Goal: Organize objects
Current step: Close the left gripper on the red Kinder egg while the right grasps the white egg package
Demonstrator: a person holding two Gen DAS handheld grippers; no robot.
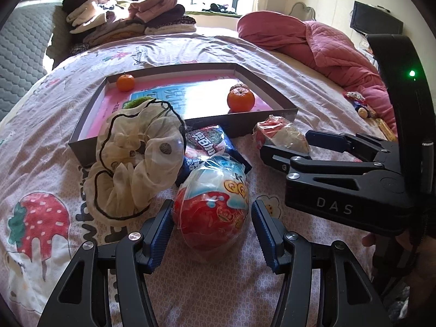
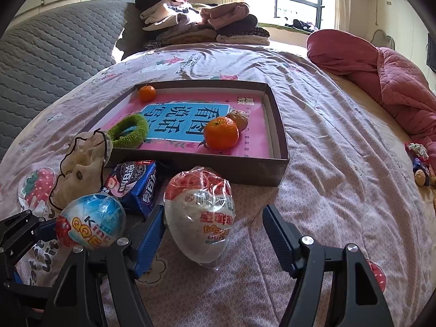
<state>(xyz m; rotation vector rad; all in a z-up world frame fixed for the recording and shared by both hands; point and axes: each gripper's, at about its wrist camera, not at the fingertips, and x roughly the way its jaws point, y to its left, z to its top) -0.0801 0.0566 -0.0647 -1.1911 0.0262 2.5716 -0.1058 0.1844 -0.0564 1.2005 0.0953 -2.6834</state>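
Two hand-held grippers reach over snacks on a bed.

Left hand-held gripper (image 1: 212,227) stands apart around a red-and-blue egg (image 1: 212,204); right hand-held gripper (image 2: 213,238) stands apart around a white egg (image 2: 200,215), both just before the shallow box (image 2: 280,147) mid-bed.

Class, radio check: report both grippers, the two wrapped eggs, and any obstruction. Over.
Left gripper open, straddling blue-red egg. Right gripper open around white egg. Neither egg gripped. Biscuit pack and scrunchie lie before the box.

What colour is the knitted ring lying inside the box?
Green. The knitted ring shows best in the right wrist view, at the box's near left corner.
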